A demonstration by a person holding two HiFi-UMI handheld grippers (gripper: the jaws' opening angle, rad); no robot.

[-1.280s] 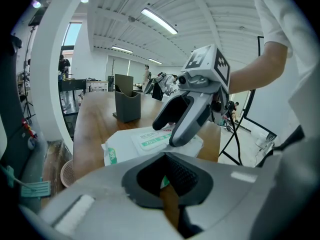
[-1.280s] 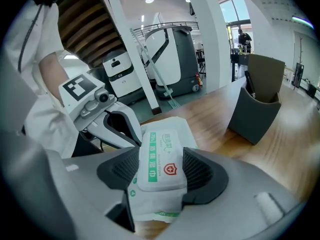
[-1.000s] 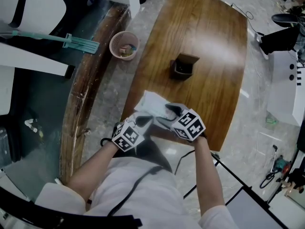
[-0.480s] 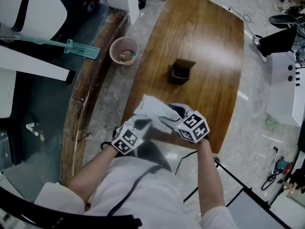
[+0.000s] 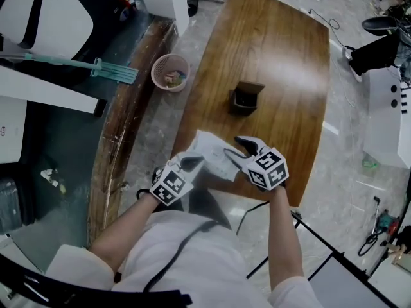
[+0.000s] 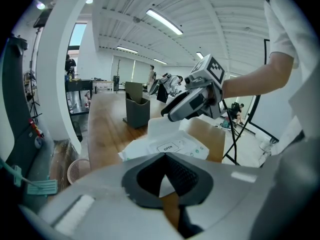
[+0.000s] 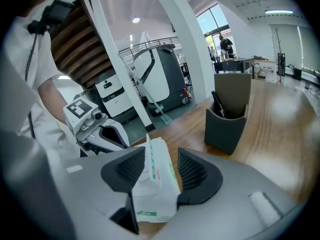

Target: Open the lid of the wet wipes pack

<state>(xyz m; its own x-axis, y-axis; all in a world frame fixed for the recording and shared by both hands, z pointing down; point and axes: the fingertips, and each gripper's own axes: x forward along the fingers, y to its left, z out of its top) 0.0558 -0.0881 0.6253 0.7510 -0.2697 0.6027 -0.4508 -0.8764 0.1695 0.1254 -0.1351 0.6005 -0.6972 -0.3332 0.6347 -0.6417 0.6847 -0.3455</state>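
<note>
Left gripper (image 6: 166, 176): pads together, pinching the near edge of the wet wipes pack (image 6: 170, 146); a sliver of white shows between them. The pack sits between the two grippers over the near end of the wooden table (image 5: 276, 63) (can't tell if it rests on the wood). Its top carries an "OPEN" label, and the lid flap (image 7: 148, 156) stands up from it, thin and white with a green edge.

Right gripper (image 7: 160, 166): comes at the pack from the opposite side. Jaws have just been closing but are apart, a moderate gap, with the raised flap and part of the pack between them. The flap is close to the left-hand pad in the right gripper view, well clear of the other, so not clamped.

Further up the table: grey desk holder (image 5: 247, 97), upright, well apart from the pack. On the floor left of the table: pink basket (image 5: 169, 72).
</note>
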